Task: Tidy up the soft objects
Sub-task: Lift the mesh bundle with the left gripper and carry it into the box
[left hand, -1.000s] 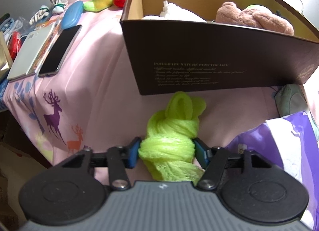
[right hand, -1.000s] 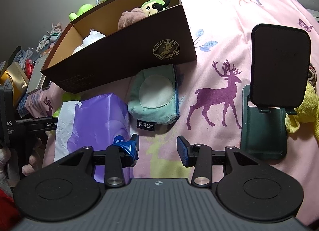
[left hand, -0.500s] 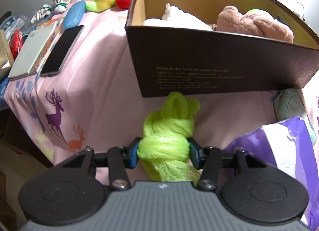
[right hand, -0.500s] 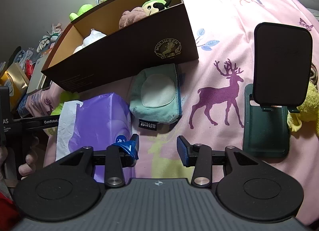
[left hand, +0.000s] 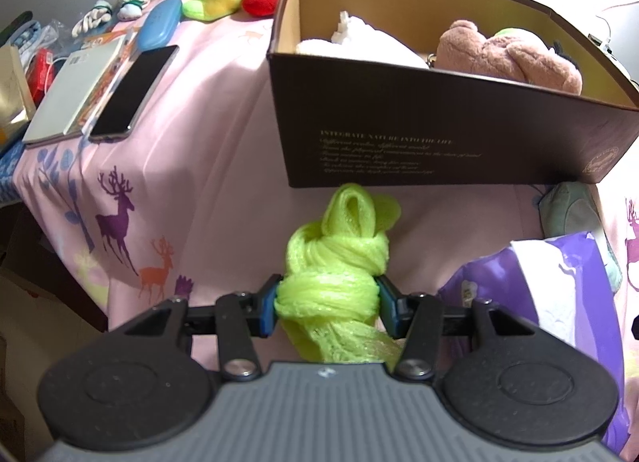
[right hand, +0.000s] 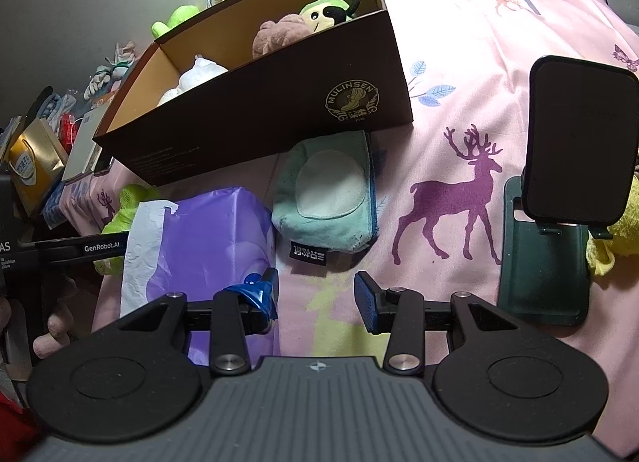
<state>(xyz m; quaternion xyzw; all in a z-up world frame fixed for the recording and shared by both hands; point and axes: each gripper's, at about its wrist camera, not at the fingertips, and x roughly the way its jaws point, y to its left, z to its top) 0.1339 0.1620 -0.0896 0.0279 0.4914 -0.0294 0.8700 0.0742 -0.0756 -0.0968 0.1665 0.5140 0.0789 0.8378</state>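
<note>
While its blue pads pinch the knotted lime-green mesh bundle (left hand: pixel 333 274), the left gripper (left hand: pixel 328 304) sits just short of the brown box (left hand: pixel 439 130) ahead. The right gripper (right hand: pixel 316 296) hovers part-open and empty, purple pack (right hand: pixel 215 238) at its left.

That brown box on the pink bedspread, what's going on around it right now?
A person with a gripper in each hand is tidying soft things into the brown box, which already holds a pink plush bear and a white cloth. The left gripper is clamped on a knotted neon-green scarf just in front of the box. The right gripper hangs open and empty near a purple tissue pack and a teal pouch.
</note>
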